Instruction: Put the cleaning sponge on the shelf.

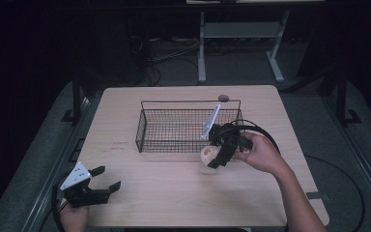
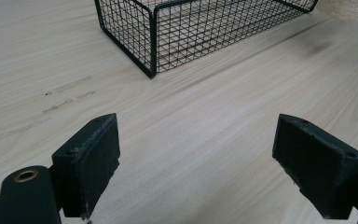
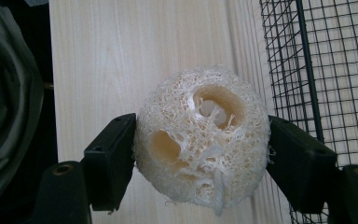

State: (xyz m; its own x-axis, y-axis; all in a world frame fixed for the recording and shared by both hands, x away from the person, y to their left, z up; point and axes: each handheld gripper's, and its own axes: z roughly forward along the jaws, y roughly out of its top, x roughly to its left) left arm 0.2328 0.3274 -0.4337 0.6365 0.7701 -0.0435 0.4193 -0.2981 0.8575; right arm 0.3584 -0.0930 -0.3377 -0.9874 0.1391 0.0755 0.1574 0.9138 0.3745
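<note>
A pale, fibrous loofah piece (image 3: 200, 140) with two holes sits squeezed between both jaws of my right gripper (image 3: 200, 149), above the table next to the black wire basket (image 3: 317, 70). From the high view, that gripper (image 1: 216, 155) holds the loofah (image 1: 207, 154) just in front of the basket's (image 1: 142, 126) right front corner. My left gripper (image 1: 105, 178) rests at the table's front left corner, jaws wide apart with nothing between them; its own view has the left gripper (image 2: 196, 158) over bare wood, facing the basket (image 2: 151, 42).
The light wooden table (image 1: 174, 193) has faint marks left of the basket. A round grey disc (image 1: 223, 98) lies at the far edge. A black cable (image 1: 256, 126) loops by the right hand. Dark floor and a table frame lie beyond.
</note>
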